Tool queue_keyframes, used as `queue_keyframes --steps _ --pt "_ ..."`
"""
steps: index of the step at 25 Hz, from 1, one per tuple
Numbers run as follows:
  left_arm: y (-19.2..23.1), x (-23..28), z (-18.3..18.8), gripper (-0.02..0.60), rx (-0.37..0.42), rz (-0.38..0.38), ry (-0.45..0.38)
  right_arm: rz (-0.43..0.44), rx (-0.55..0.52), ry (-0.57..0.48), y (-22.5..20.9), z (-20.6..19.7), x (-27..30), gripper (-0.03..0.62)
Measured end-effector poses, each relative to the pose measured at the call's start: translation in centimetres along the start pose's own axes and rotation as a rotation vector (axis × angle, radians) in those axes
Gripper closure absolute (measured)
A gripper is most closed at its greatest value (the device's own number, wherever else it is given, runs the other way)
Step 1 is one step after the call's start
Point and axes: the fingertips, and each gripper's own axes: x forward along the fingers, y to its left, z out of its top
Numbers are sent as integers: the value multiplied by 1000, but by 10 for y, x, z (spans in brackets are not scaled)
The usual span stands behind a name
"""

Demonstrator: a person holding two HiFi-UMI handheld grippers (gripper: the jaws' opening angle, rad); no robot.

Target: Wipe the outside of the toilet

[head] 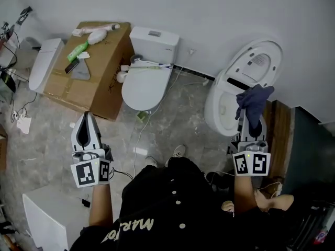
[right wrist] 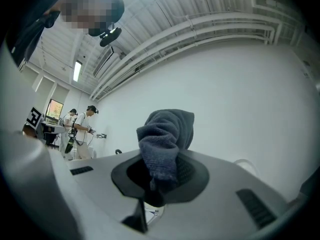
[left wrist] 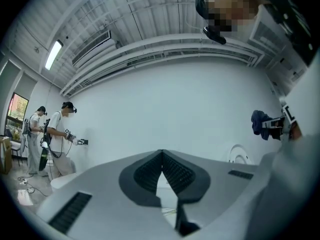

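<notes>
The person's right gripper point(head: 250, 123) has its fingers pinching a dark blue cloth point(right wrist: 165, 139), which bunches up and stands above the fingertips in a rumpled fold, its lower end tucked down between the ribbed pads. Just beyond these fingers, and slightly to their left, stands a white toilet point(head: 222, 109) with its lid raised against the wall point(head: 209, 14). From the head view the cloth overlaps the toilet's near rim, though it cannot be told whether the two touch. The left gripper point(left wrist: 161, 156) has its fingers pressed together, tip to tip, with nothing between them, and is held well apart from the right one, over the grey marbled floor point(head: 183, 129). Ahead of the left fingers and a little to their right sits a second toilet point(head: 146, 85) with its lid down. Directly ahead of them lies a cardboard box point(head: 102, 82) carrying a green bottle point(head: 77, 50) and a few small white items. In the left gripper view, two people point(left wrist: 50, 139) stand far off to the left of the fingers, beside the wall.
</notes>
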Motion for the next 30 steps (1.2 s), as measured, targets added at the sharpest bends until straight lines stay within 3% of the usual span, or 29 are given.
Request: queue_keyframes --steps 9,30 --pt "16 -15 -3 571 4 -1 -18 -5 -4 11 23 -6 -15 545" --pt "-20 -5 -1 571 14 -68 -26 -1 12 33 18 -15 -13 545"
